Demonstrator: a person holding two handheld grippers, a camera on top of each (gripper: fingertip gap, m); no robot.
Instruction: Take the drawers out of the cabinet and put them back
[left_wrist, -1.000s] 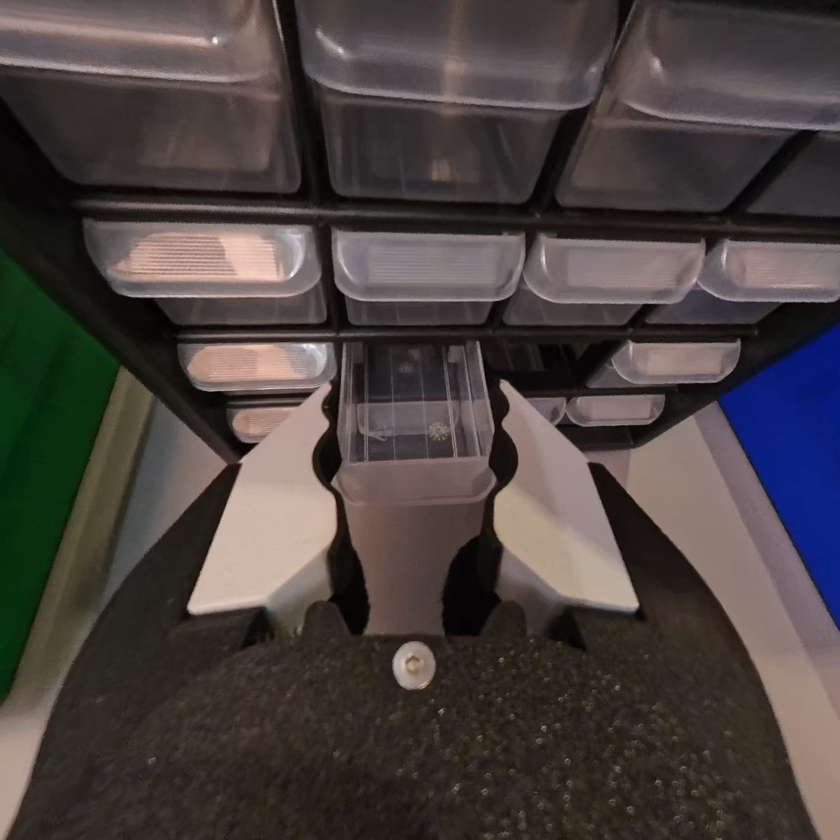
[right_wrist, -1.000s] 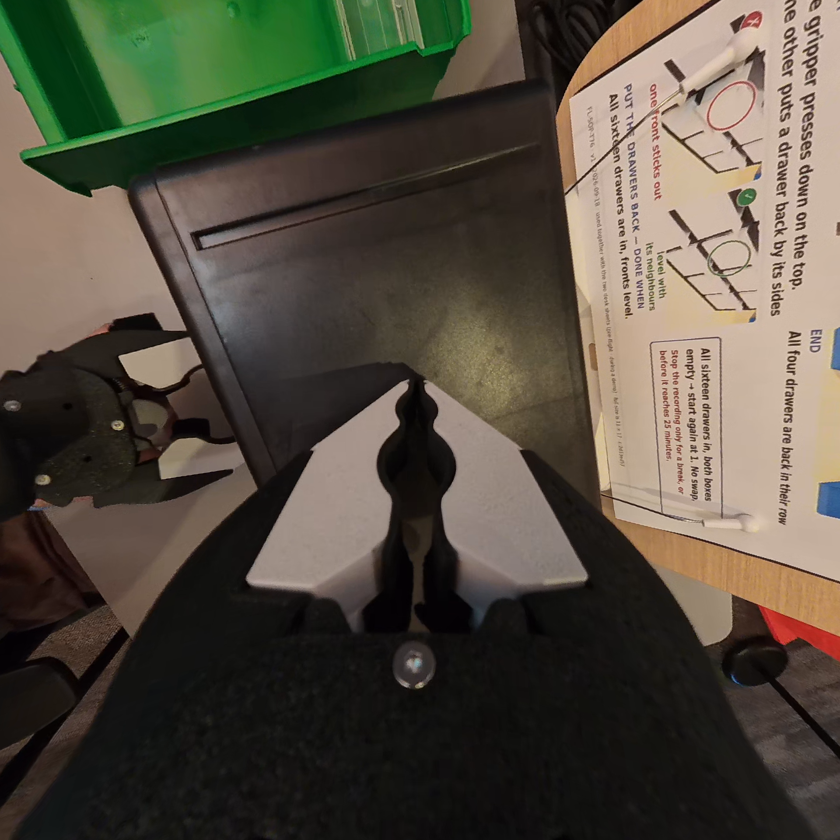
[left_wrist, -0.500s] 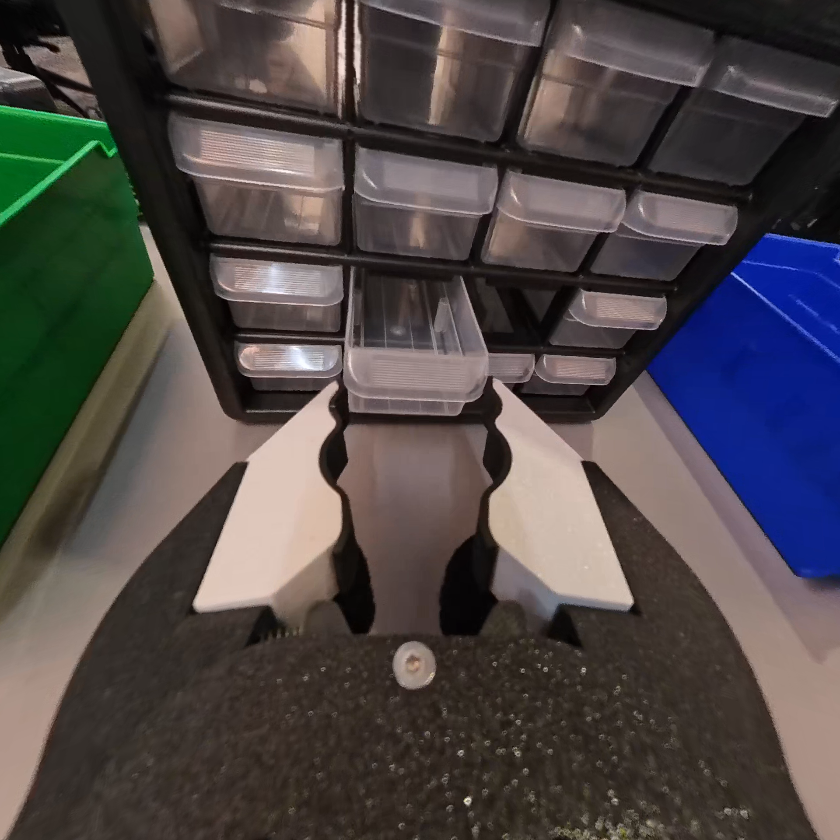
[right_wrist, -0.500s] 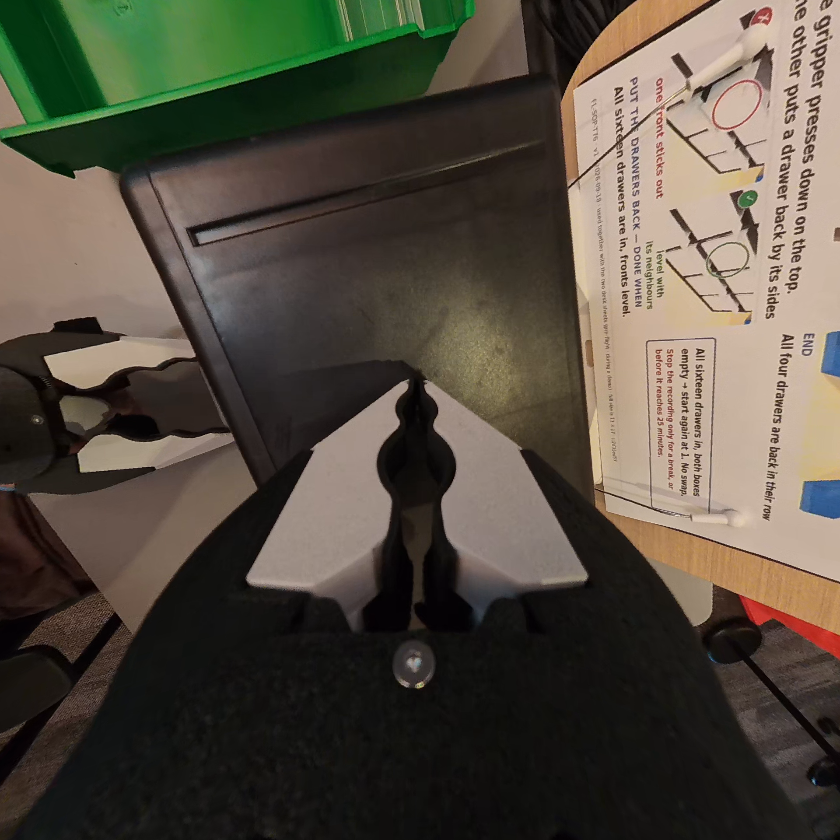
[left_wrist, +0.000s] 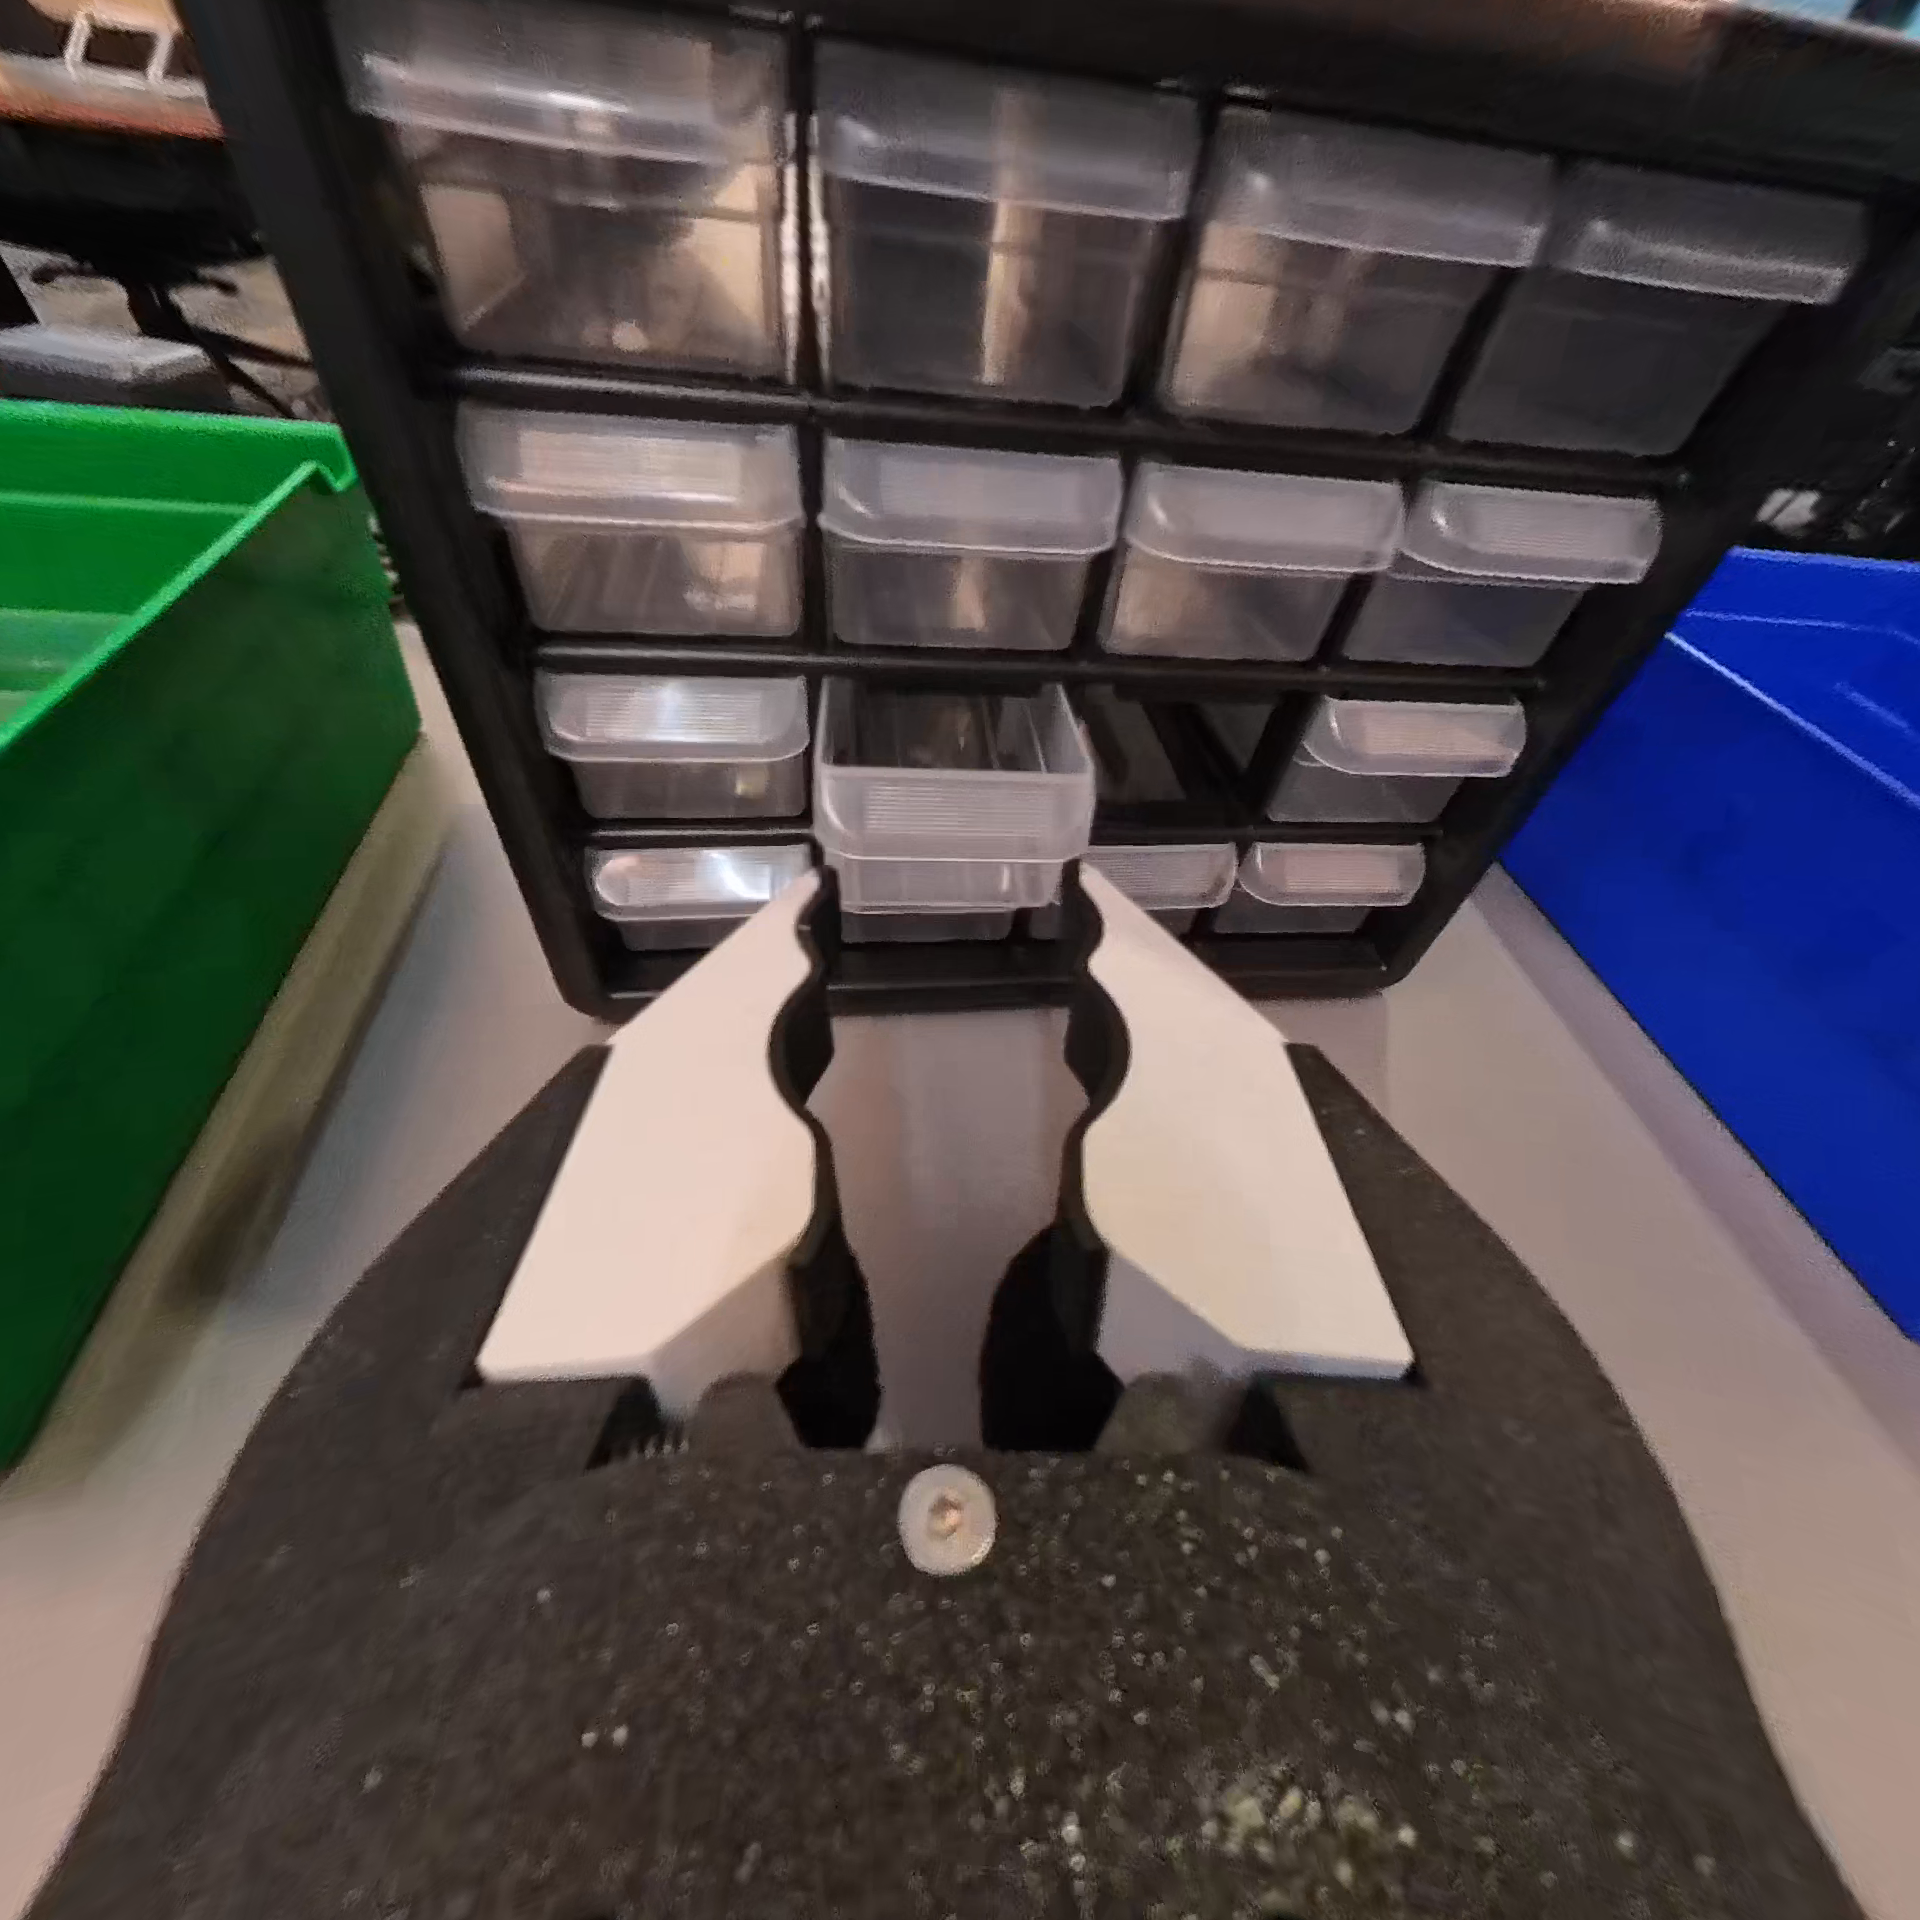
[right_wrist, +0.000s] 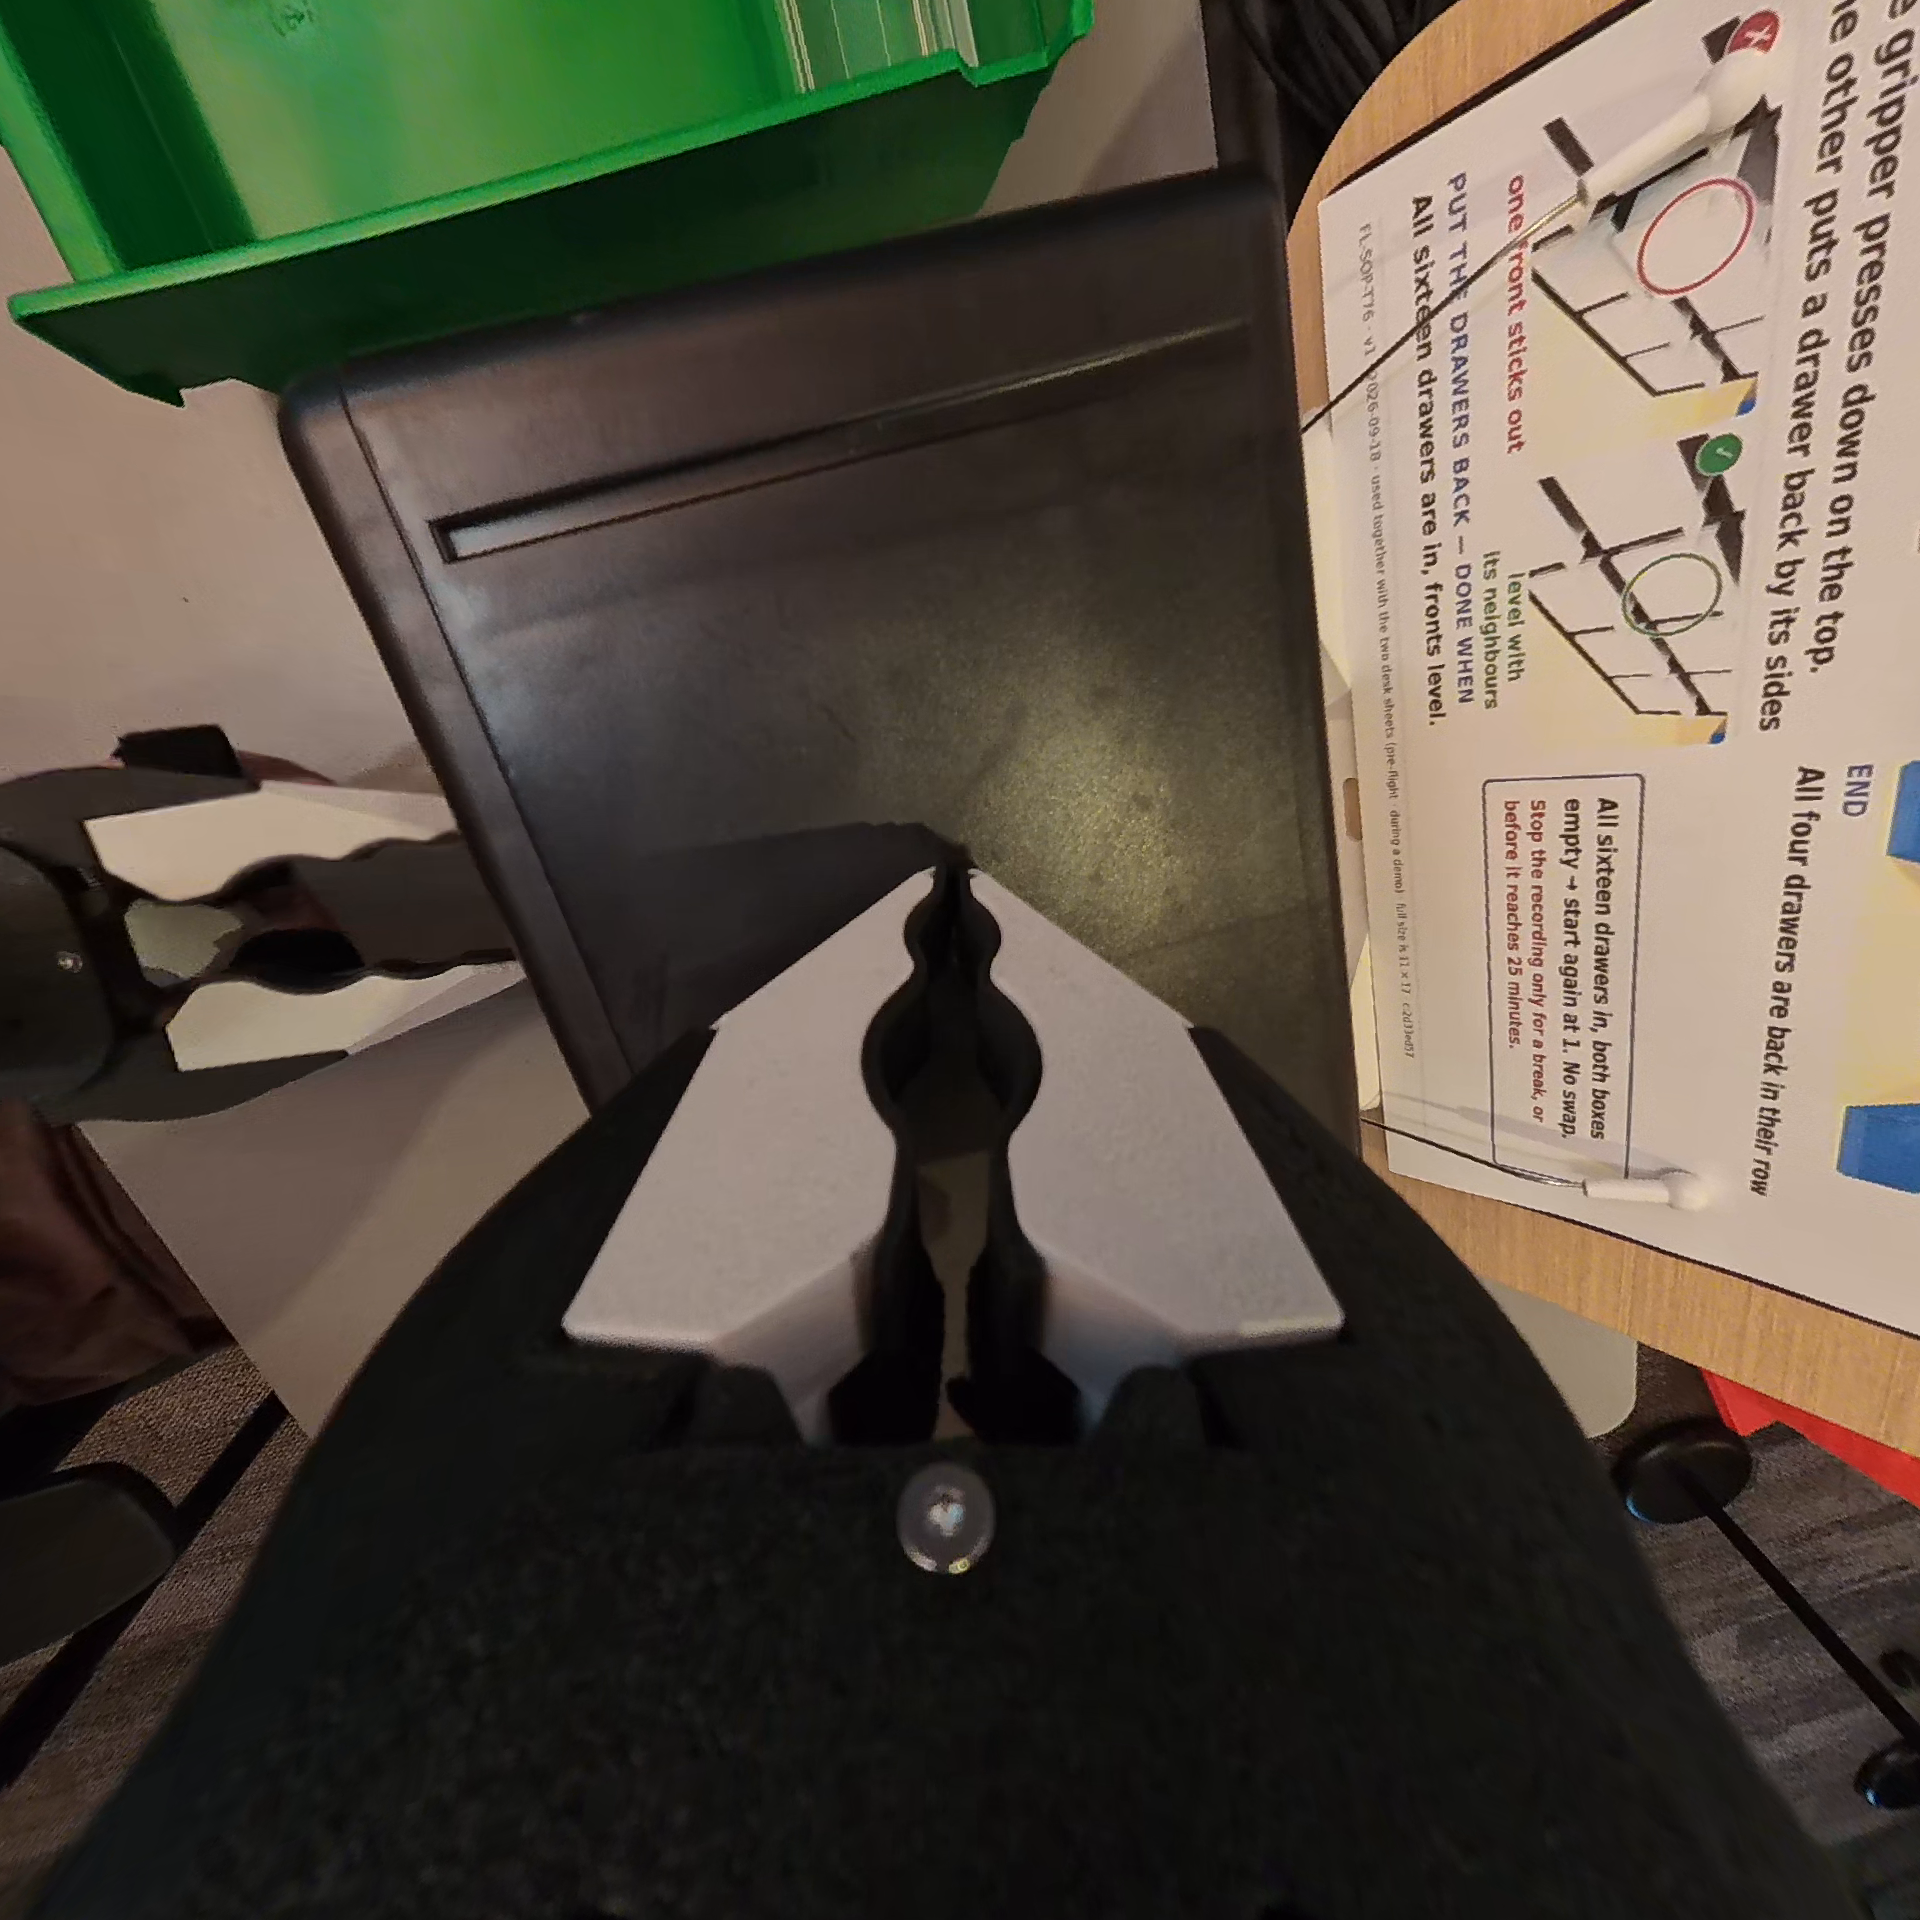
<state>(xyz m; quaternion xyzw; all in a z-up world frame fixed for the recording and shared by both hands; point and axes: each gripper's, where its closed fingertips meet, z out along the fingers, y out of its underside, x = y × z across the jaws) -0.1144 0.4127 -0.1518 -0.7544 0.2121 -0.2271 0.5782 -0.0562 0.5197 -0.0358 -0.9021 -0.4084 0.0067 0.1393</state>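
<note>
A black cabinet with clear drawers stands on the grey table. In its third row the second drawer sticks part way out, and the slot to its right is empty. My left gripper is open and empty, just in front of that drawer and not touching it. It also shows at the left of the right wrist view. My right gripper is shut on nothing, its tips against the cabinet's top.
A green bin stands left of the cabinet and a blue bin right of it. A printed instruction sheet lies on a wooden board beyond the cabinet. Bare table lies in front of the cabinet.
My left gripper, which had the drawer between its fingers, has drawn back from the cabinet. The drawer stays part way out. My right gripper has barely moved.
</note>
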